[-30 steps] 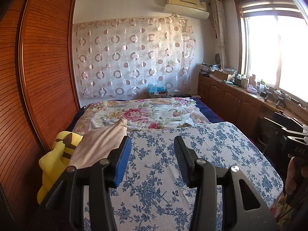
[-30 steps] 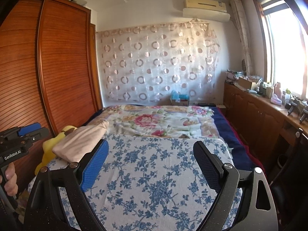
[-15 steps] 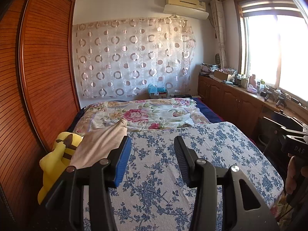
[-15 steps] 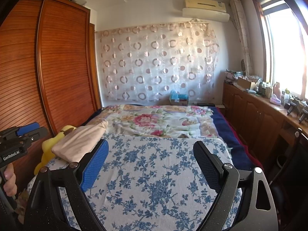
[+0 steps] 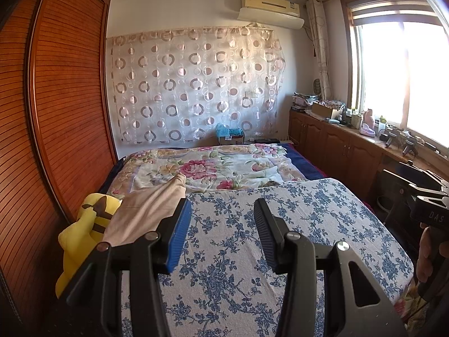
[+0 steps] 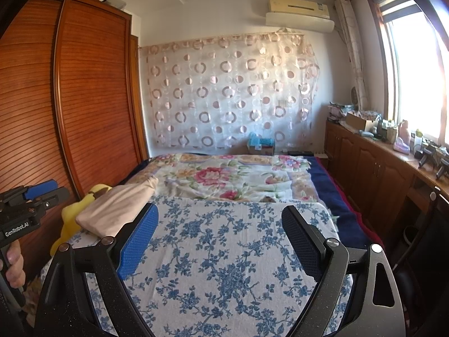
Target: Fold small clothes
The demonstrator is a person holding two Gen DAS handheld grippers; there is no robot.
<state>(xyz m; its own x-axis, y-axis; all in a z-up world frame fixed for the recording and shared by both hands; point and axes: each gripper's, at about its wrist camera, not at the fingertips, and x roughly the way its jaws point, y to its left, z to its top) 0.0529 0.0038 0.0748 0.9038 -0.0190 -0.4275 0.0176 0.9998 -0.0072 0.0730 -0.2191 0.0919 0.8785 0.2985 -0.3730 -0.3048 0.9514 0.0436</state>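
Both grippers hang above the near end of a bed, holding nothing. The left gripper (image 5: 221, 238) has its jaws spread with a moderate gap between the blue-edged pads, and through that gap shows only the blue floral sheet (image 5: 252, 266). The right gripper (image 6: 221, 241) is spread wider, its pads standing well apart over the same sheet (image 6: 219, 252); neither pair touches the fabric.

The piece of clothing for the task, a beige garment (image 5: 146, 213), lies at about 10 o'clock from the left gripper, draped partly on the sheet's left edge and partly over a yellow plush toy (image 5: 81, 230) that sits against the wooden wardrobe (image 5: 64, 112). From the right wrist view the beige garment (image 6: 118, 210) sits at roughly 10 o'clock too, just beyond the left pad, with the yellow plush toy (image 6: 73, 219) peeking out beside it (whether it is already folded cannot be told).

At 12 o'clock, past the blue sheet, a pink floral quilt (image 5: 207, 168) covers the far half of the bed, and a circle-patterned curtain (image 5: 193, 84) hangs on the wall behind. At 3 o'clock a low wooden cabinet (image 5: 345, 146) runs under the bright window (image 5: 401, 75)
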